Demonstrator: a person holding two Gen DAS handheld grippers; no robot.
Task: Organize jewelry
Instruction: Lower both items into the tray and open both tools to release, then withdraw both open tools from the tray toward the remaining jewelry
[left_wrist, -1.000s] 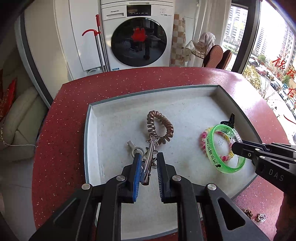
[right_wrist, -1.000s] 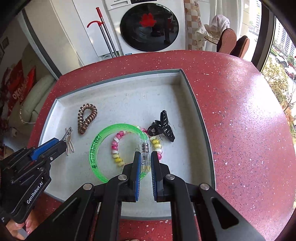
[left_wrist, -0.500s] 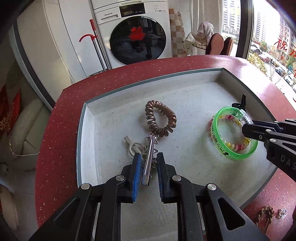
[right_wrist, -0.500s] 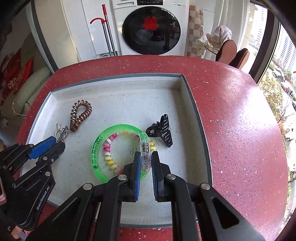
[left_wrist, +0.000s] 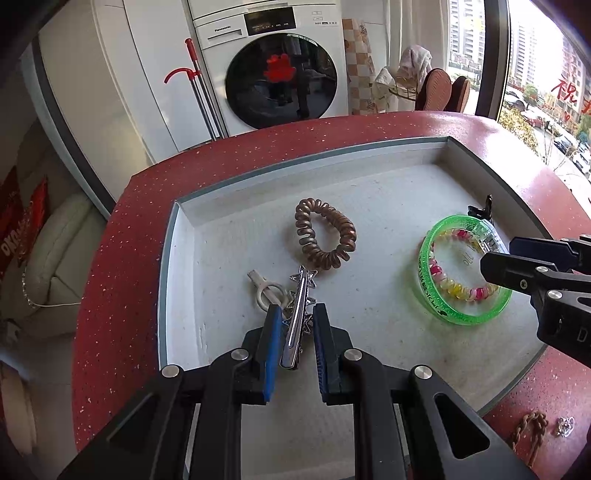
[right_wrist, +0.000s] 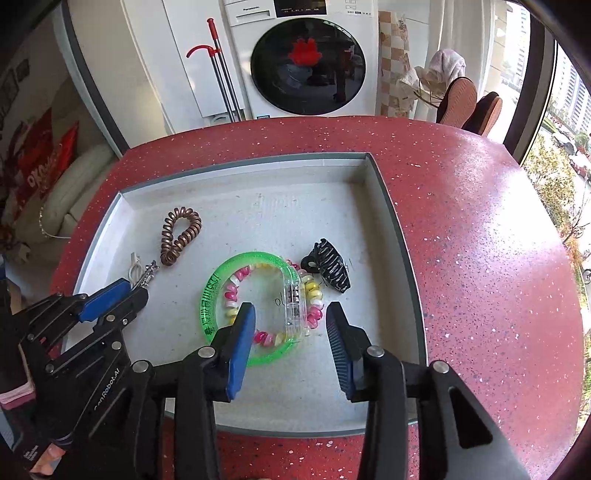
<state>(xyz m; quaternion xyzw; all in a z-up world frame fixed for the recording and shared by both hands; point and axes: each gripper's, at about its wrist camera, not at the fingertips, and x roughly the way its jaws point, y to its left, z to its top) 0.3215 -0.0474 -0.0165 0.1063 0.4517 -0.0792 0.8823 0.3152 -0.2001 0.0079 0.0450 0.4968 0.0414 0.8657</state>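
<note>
While the left gripper (left_wrist: 295, 325) grips a silver star clip (left_wrist: 297, 317) between narrow jaws, the right gripper (right_wrist: 291, 332) has just been opening and now stands wide, its pads clear of the green bangle (right_wrist: 255, 306) lying between and just beyond them. The bangle rests flat in the grey tray (right_wrist: 391, 206), with a pink, yellow and white beaded bracelet (right_wrist: 236, 284) lying mostly inside its ring and a clear block on its right side. Just right of the bangle lies a black claw clip (right_wrist: 330, 267). At far left in the tray sits a brown coil tie (left_wrist: 325, 238), apart from the bangle. The star clip points toward the coil tie, its tip just short of it, and a white ring piece (left_wrist: 267, 291) lies just left of the clip, beside the left pad. The tray sits on a red speckled table (right_wrist: 480, 258). On the table near the tray's near right corner, in the left view, lie a brown chain (left_wrist: 528, 432) and a small silver piece (left_wrist: 565, 426). A white washer (right_wrist: 306, 55) stands beyond the table.
</note>
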